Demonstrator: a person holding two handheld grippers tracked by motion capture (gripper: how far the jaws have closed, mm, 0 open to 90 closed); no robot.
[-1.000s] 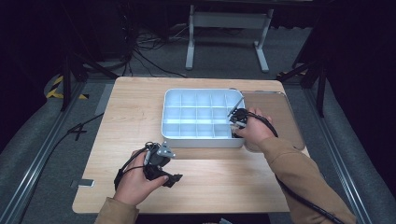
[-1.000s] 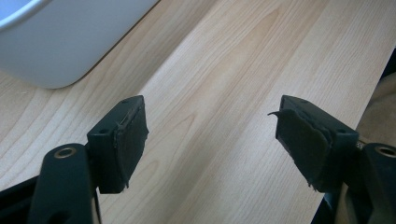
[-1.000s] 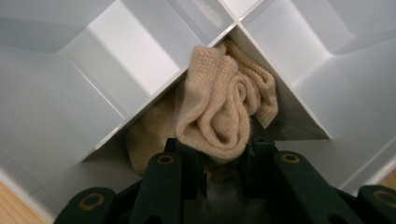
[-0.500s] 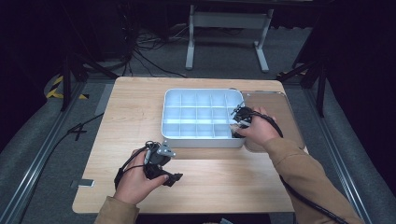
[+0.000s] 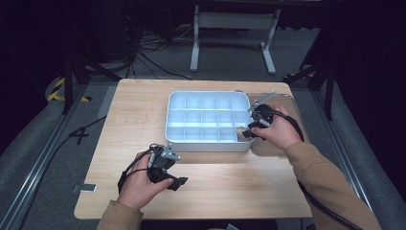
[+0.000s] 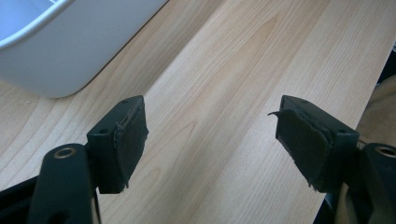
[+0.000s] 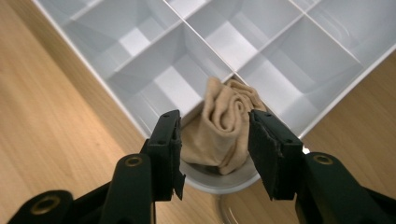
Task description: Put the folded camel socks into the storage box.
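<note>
A white tray [image 5: 206, 143] with several compartments stands mid-table. A rolled beige cloth [image 7: 224, 126] lies in its near right corner compartment [image 5: 239, 133]. My right gripper [image 7: 215, 135] hovers just above that corner [image 5: 246, 132]. Its jaws have just been opening and now stand apart on either side of the cloth without pressing on it. My left gripper [image 5: 177, 182] rests low over the wood near the table's front left. It is open [image 6: 212, 121] with only bare tabletop between its pads. A corner of the tray [image 6: 70, 46] shows beyond it.
A clear plastic lid [image 5: 280, 146] lies flat on the table right of the tray, under the right hand. Cables trail from both grippers. The table's right edge [image 6: 373, 70] is close to the left gripper. Dark floor, stands and cables surround the table.
The right gripper has lifted a little from the tray's corner and its jaws have spread, letting go of the beige cloth. The left hand has stayed put.
</note>
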